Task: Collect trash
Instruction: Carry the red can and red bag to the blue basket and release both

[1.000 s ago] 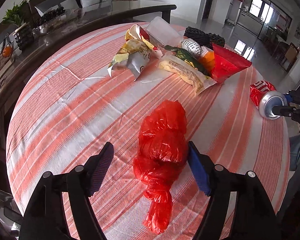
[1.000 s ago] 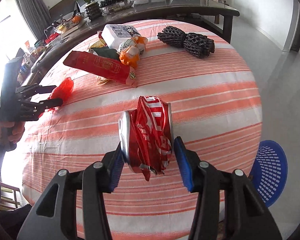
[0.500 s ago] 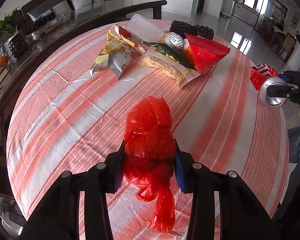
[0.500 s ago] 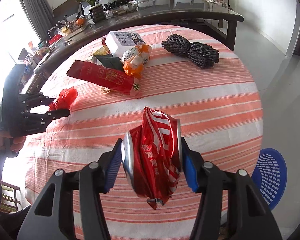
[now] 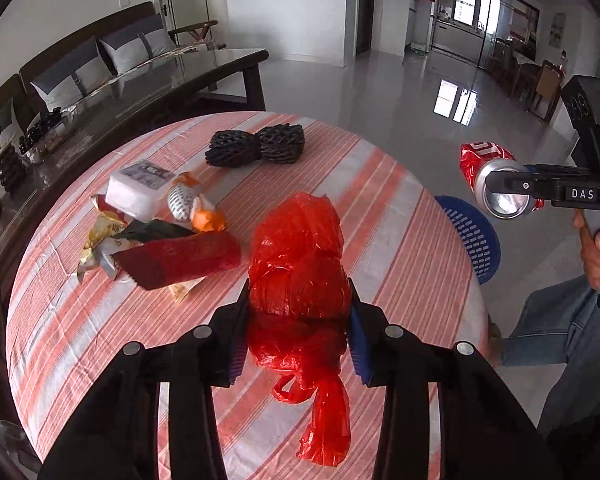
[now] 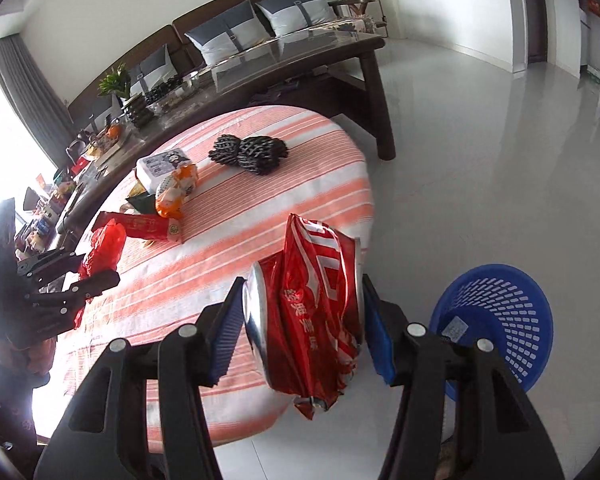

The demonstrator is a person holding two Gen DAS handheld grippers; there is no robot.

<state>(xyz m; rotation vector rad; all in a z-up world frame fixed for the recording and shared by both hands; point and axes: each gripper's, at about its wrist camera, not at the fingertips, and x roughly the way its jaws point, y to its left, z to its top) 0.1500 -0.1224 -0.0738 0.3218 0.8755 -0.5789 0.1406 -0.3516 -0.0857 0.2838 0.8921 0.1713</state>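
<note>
Striped tablecloth (image 5: 380, 208) not cleared yet: two pieces lifted, none binned.
Your left gripper (image 5: 298, 334) clamps the red bag (image 5: 300, 272), your right gripper (image 6: 300, 330) the crushed can (image 6: 308, 312) near the blue basket (image 6: 500, 320); wrappers (image 5: 172, 260) remain.

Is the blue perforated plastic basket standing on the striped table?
No, the blue perforated plastic basket stands on the grey floor beside the striped table.
</note>
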